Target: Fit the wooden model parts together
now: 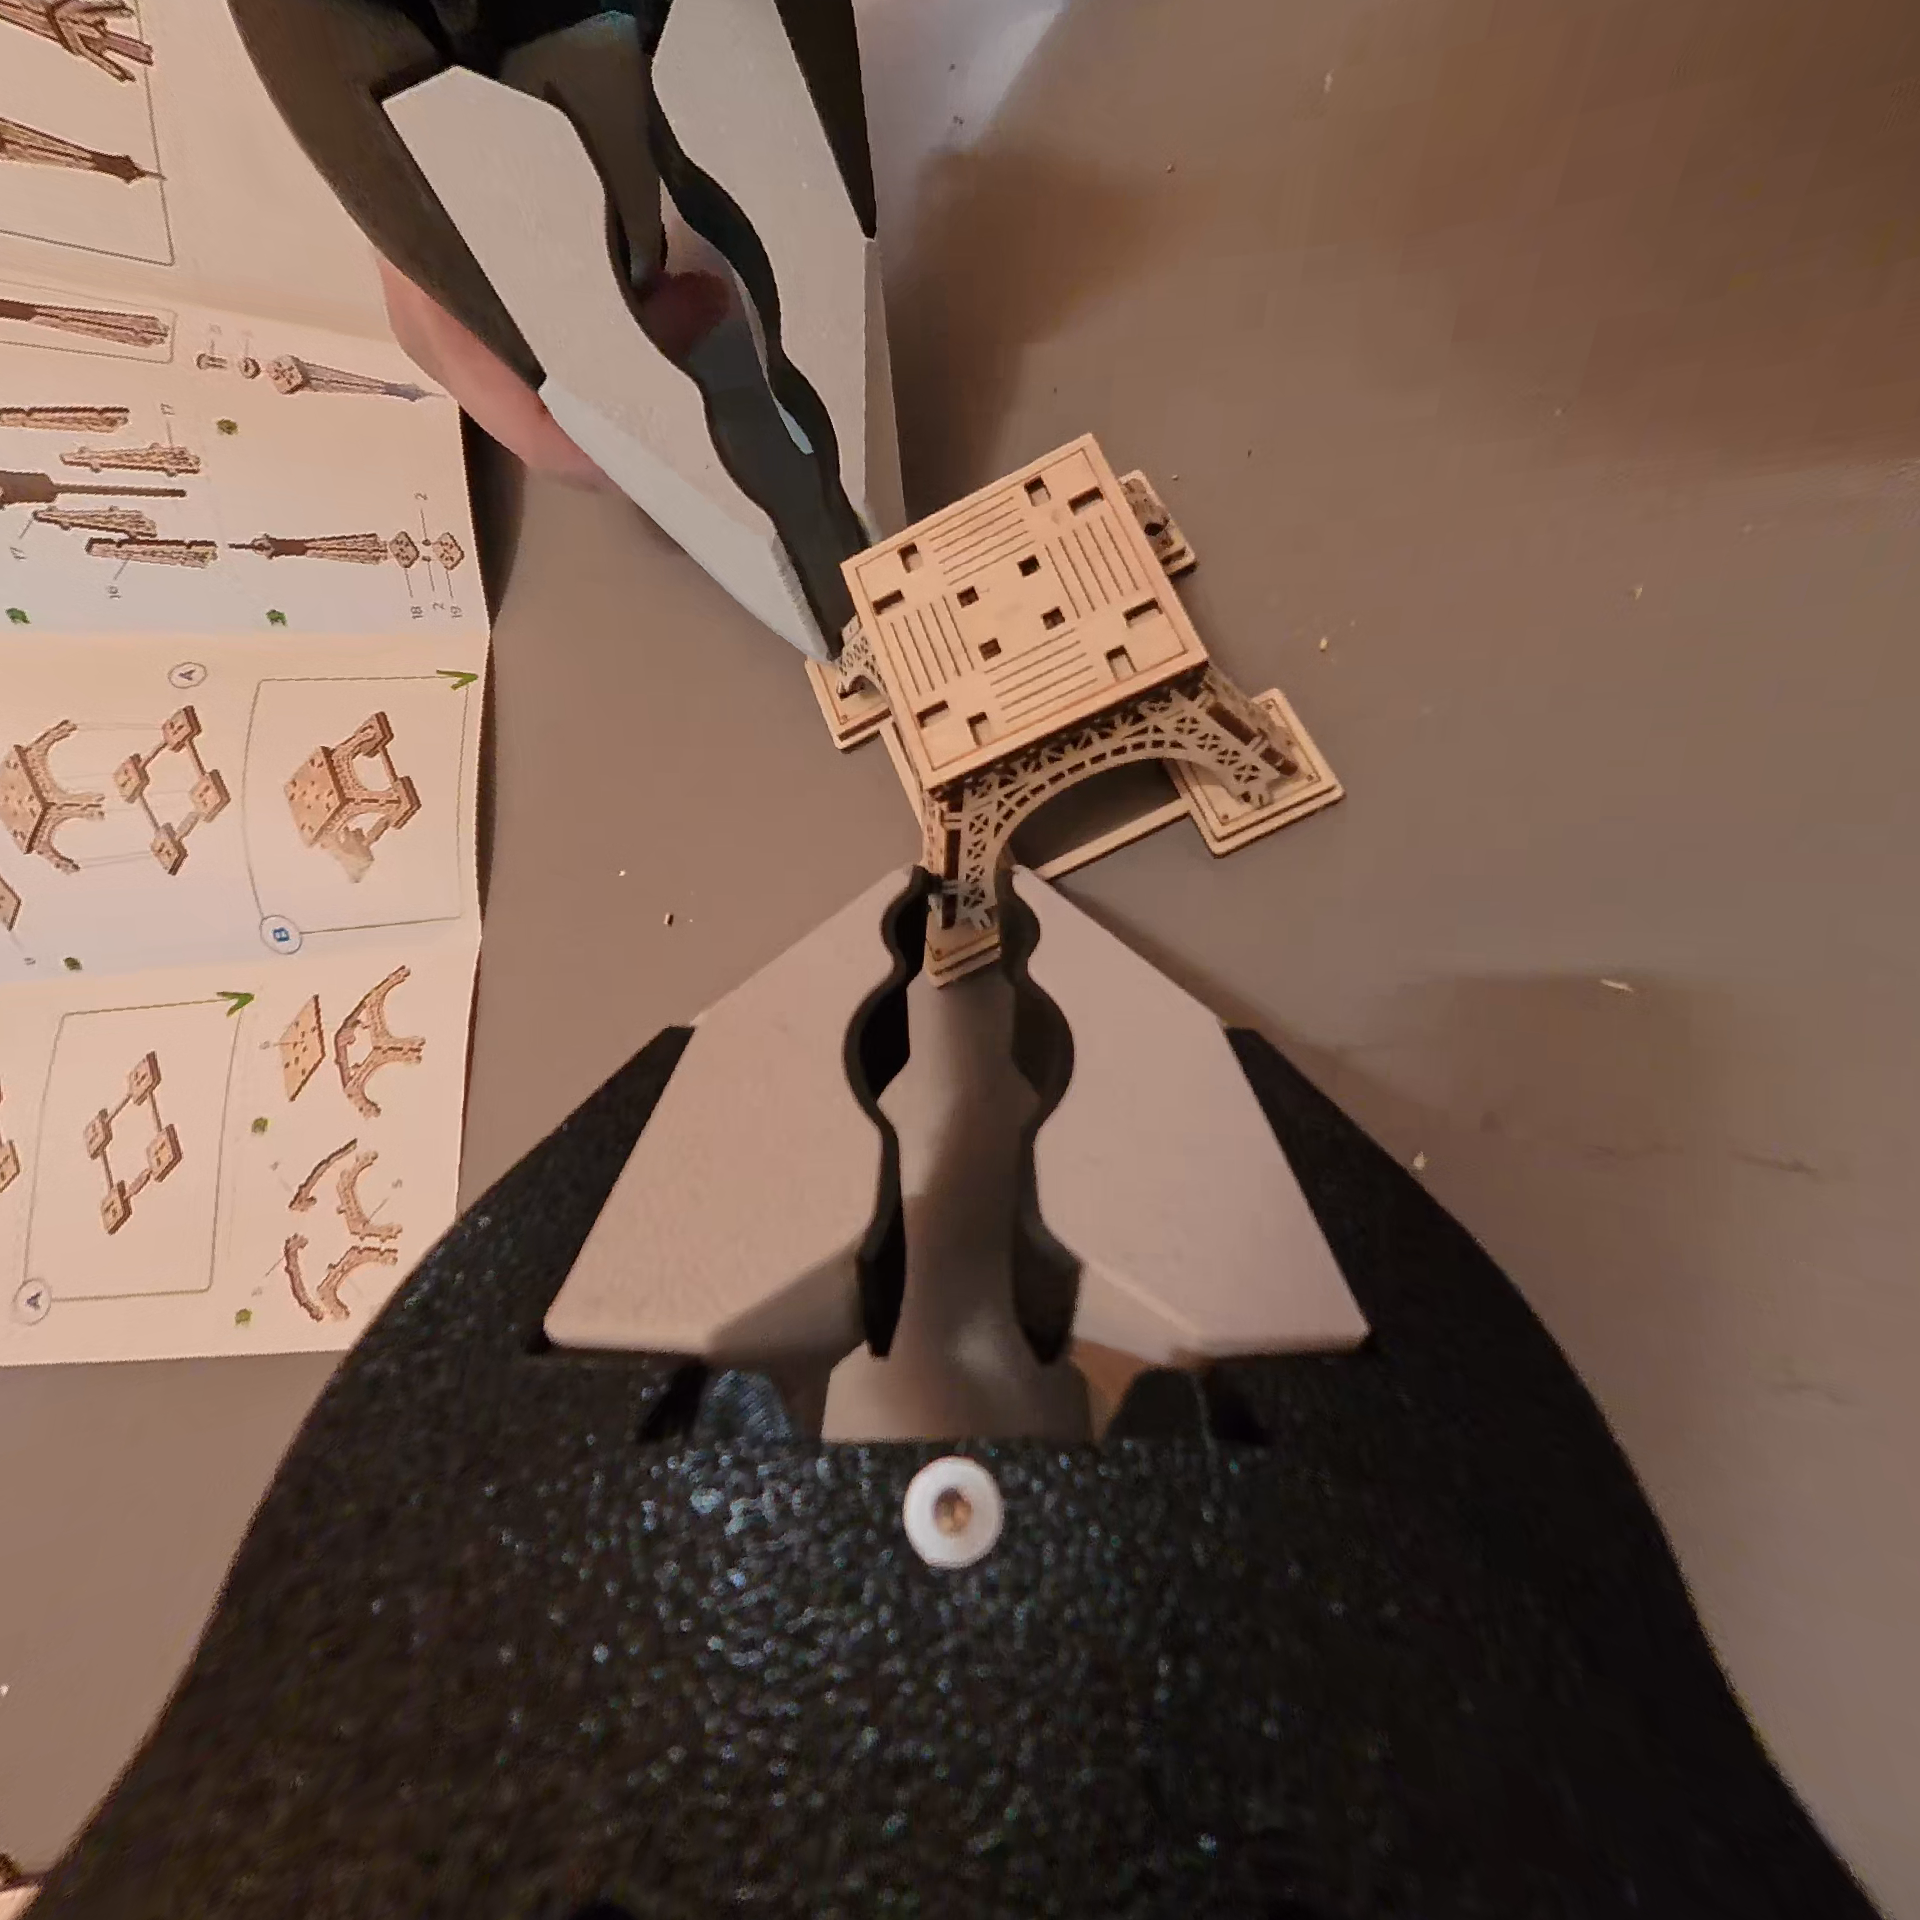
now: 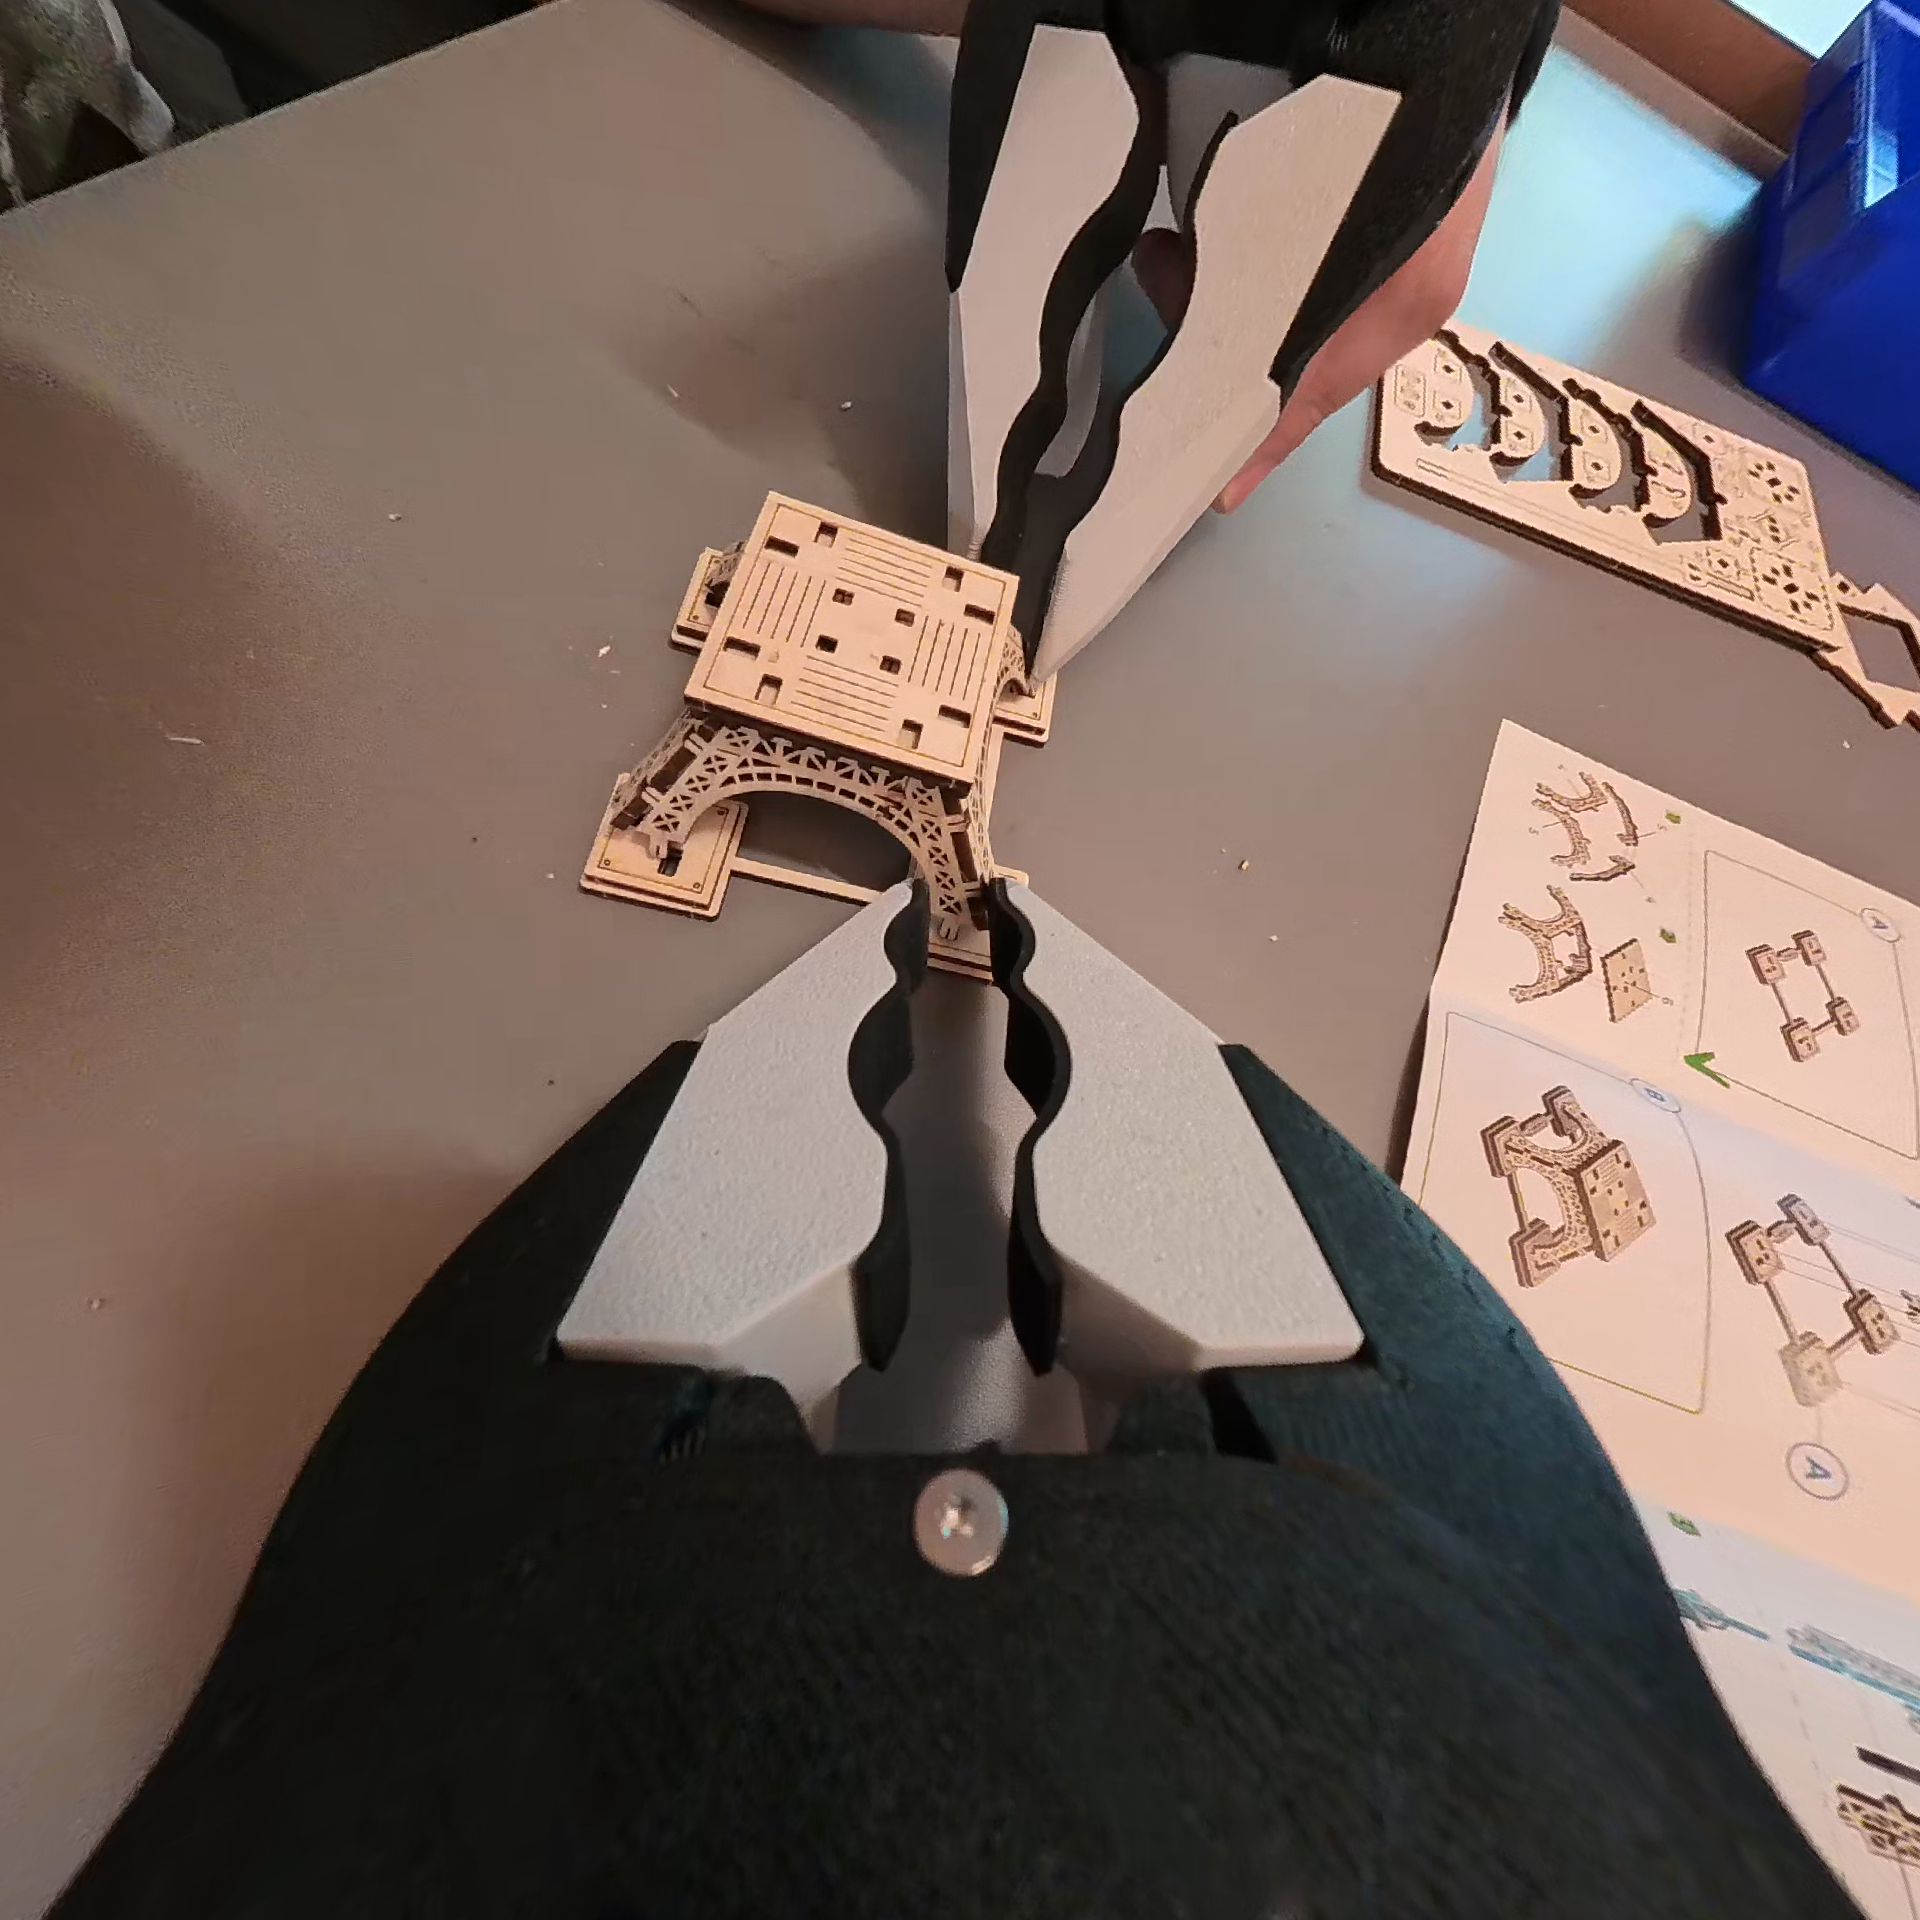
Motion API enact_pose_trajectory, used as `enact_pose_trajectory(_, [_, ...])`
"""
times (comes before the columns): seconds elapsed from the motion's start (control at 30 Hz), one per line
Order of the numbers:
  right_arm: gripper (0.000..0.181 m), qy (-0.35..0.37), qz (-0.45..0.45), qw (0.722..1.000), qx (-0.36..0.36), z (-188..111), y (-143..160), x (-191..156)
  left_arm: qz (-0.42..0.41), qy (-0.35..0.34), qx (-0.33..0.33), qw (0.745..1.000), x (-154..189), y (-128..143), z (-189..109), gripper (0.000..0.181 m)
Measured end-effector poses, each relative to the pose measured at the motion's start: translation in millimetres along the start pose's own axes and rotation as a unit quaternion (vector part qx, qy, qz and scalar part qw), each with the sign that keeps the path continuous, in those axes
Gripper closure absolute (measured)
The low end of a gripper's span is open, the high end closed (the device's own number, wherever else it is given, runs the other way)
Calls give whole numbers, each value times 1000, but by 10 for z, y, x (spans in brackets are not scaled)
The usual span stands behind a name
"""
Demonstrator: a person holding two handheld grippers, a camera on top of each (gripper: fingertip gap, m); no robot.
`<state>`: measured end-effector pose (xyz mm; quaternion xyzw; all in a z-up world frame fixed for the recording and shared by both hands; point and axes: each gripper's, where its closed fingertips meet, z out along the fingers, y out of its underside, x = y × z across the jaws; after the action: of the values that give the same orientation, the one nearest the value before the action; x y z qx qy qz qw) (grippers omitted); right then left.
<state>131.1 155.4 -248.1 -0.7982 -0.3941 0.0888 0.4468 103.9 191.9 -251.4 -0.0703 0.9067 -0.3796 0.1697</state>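
Tower-base model [image 1: 1049, 686] stands on grey counter [image 1: 1558, 416] between both tools. Left tool [image 1: 966, 902] narrow, pinching the near lattice leg; right tool [image 2: 951, 904] likewise on the opposite leg. Risk: uneven squeeze could snap thin lattice or unseat tabs from the frame.

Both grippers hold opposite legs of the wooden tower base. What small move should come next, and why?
Probably press both legs gently down into the flat base frame. The left gripper and right gripper each pinch a leg of the arched tower section at diagonal corners, just above the square foot pads, so an even downward push should seat it. Whether the tabs are already home I cannot tell.
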Motion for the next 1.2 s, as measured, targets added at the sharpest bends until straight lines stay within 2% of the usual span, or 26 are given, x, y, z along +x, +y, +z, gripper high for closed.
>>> enact_pose_trajectory(0.03, [172,2,0,1000,0,3,0,3,-4,3,6,1000,2,-5,-7,171])
enact_pose_trajectory(0.1, [172,6,-5,1000,0,3,-1,7,-31,-11,29,999,-50,-54,-71,160])
enact_pose_trajectory(0.27, [172,22,-23,1000,-1,2,-2,7,-150,-57,112,981,94,-316,-423,161])
enact_pose_trajectory(0.37, [171,33,-25,999,-5,2,12,33,-195,-90,87,973,357,-348,-387,162])
enact_pose_trajectory(0.4, [165,45,-26,999,-8,4,23,68,-203,-99,74,971,442,-357,-351,162])
enact_pose_trajectory(0.47, [140,55,-18,998,-1,-25,10,102,-211,-130,44,968,530,-344,-287,162])
enact_pose_trajectory(0.6, [134,70,2,997,19,-186,-80,107,-233,-168,32,957,543,-335,-185,167])
enact_pose_trajectory(0.77, [137,105,71,992,24,-407,-224,-156,-249,-210,30,945,447,-305,-157,168])
enact_pose_trajectory(0.87, [130,119,109,987,-7,-322,-129,-469,-256,-216,17,942,446,-268,-141,162])
enact_pose_trajectory(0.93, [131,143,129,981,-19,-237,-70,-547,-259,-221,3,940,435,-233,-120,158])
enact_pose_trajectory(1.03, [133,164,134,976,-44,-177,-57,-530,-262,-221,-2,939,422,-237,-89,159])
enact_pose_trajectory(1.2, [147,144,165,975,-47,-52,-97,-494,-271,-212,-17,939,447,-227,-19,160])
